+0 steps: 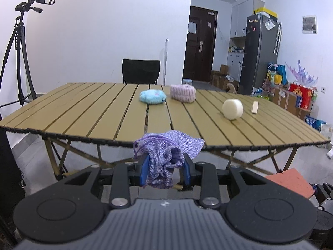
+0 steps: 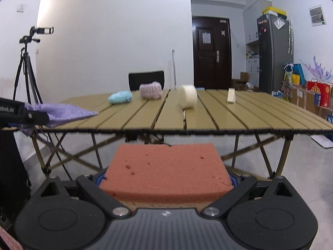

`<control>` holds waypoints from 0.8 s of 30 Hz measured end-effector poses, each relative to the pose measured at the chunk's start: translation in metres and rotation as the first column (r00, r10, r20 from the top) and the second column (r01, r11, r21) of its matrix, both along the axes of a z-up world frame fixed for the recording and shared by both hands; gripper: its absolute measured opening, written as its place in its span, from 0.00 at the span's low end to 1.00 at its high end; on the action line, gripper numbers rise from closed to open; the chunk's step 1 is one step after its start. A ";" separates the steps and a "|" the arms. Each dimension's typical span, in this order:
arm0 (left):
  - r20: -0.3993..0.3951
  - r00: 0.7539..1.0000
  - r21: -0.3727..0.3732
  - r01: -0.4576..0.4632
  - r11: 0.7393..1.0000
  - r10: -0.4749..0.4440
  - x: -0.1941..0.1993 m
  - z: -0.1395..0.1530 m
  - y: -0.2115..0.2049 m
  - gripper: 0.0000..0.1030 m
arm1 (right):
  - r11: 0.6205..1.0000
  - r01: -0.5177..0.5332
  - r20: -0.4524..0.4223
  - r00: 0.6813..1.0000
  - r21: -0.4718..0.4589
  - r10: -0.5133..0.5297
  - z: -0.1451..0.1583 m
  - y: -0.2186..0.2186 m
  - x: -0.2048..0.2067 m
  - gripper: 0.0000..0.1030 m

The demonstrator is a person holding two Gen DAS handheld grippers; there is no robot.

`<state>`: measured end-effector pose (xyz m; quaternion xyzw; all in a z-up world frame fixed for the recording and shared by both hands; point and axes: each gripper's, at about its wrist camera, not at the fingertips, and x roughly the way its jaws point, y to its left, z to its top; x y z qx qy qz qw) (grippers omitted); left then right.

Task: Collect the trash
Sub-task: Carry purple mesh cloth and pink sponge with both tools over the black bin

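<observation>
Slatted table (image 1: pixel 87 106), black chair (image 1: pixel 141 71) behind

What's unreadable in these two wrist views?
- Purple drawstring bag, left wrist view: bunched between the jaws, so its opening and contents are hidden.
- Pink sponge, right wrist view: covers the right jaws' pads.
- Small cream block, both views: too small to identify.
- Papers on the door: too blurred to read.
</observation>
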<state>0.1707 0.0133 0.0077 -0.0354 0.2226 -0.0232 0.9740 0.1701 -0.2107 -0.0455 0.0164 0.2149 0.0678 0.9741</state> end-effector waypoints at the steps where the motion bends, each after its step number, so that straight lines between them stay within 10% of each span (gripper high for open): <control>1: -0.010 1.000 0.001 0.000 1.000 0.000 -0.001 -0.003 0.001 0.32 | 1.000 -0.003 -0.013 1.000 -0.002 0.003 -0.003 0.000 -0.001 0.95; 24: -0.256 0.966 0.129 0.009 0.992 0.024 -0.010 -0.089 0.007 0.32 | 1.000 -0.016 -0.345 0.938 -0.022 0.007 -0.079 -0.001 -0.002 0.95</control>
